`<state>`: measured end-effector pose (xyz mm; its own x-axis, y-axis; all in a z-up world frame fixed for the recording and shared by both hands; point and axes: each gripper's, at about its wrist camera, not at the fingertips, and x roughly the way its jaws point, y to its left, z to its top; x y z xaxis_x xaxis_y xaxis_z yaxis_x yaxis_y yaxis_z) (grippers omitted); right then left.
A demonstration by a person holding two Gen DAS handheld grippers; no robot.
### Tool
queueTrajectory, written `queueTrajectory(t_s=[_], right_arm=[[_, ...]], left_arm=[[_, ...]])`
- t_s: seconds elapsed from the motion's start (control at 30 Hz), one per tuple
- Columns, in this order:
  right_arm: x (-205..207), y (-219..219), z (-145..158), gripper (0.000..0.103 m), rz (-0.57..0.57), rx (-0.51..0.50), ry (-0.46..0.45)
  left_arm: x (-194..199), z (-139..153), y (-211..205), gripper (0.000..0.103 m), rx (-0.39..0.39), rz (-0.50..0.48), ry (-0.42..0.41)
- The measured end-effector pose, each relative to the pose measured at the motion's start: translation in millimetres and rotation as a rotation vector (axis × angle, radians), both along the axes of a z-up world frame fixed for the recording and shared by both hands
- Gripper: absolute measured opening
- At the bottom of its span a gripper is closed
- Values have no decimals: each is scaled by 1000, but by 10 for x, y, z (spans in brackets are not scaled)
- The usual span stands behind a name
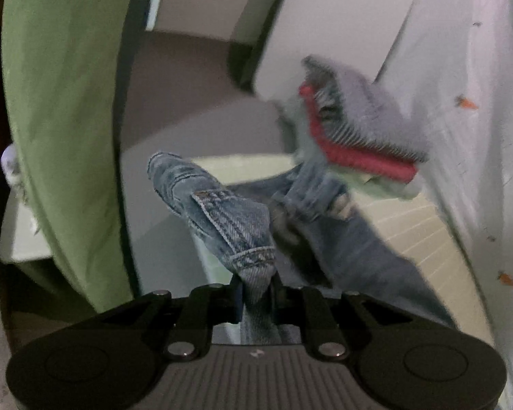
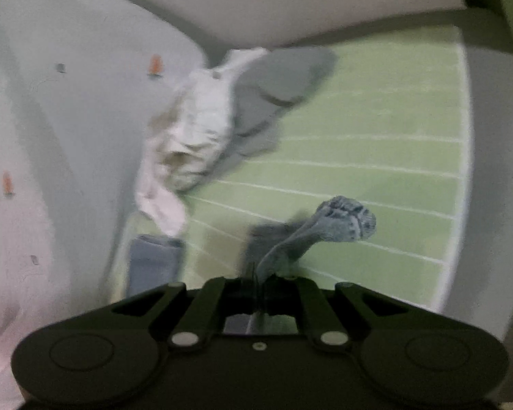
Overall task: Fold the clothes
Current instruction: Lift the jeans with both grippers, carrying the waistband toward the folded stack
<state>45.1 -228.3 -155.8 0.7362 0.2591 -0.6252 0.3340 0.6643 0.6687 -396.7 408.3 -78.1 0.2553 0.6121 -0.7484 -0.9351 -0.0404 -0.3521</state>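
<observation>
Left gripper point(image 1: 256, 294) pinched tight on a denim hem of the jeans point(image 1: 229, 218), bunched fabric sticking up past the pads. Right gripper point(image 2: 261, 285) also clamped on a twisted wad of denim point(image 2: 338, 225). Jeans hang between both, above a pale green striped sheet point(image 2: 376, 130). Farther out: crumpled white garment point(image 2: 191, 130), grey cloth point(image 2: 277, 85), red-trimmed folded stack point(image 1: 355, 126). White printed fabric point(image 2: 68, 102) at the side; green curtain point(image 1: 61, 85) beyond.

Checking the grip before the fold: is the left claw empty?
No, the left claw is clamped on a bunched fold of the blue jeans.
</observation>
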Motion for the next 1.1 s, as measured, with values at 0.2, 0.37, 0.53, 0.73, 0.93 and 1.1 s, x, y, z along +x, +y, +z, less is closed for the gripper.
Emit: queueTrajectory(t_s=[0.2, 0.37, 0.53, 0.73, 0.93, 1.1], right_arm=[[124, 180, 419, 4, 41, -56, -133], [217, 423, 401, 4, 87, -179, -123], [468, 616, 346, 4, 90, -146, -91], [1265, 1191, 513, 4, 145, -134, -128], [2587, 2226, 255, 18, 249, -52, -74], [2880, 2637, 61, 60, 244, -15, -59]], left_arm=[[176, 325, 99, 15, 75, -15, -24], [226, 105, 204, 15, 2, 74, 12], [458, 88, 352, 15, 13, 95, 46], [1158, 169, 746, 15, 78, 10, 101], [2123, -57, 1279, 31, 117, -24, 159], [2582, -122, 1396, 83, 209, -59, 226]])
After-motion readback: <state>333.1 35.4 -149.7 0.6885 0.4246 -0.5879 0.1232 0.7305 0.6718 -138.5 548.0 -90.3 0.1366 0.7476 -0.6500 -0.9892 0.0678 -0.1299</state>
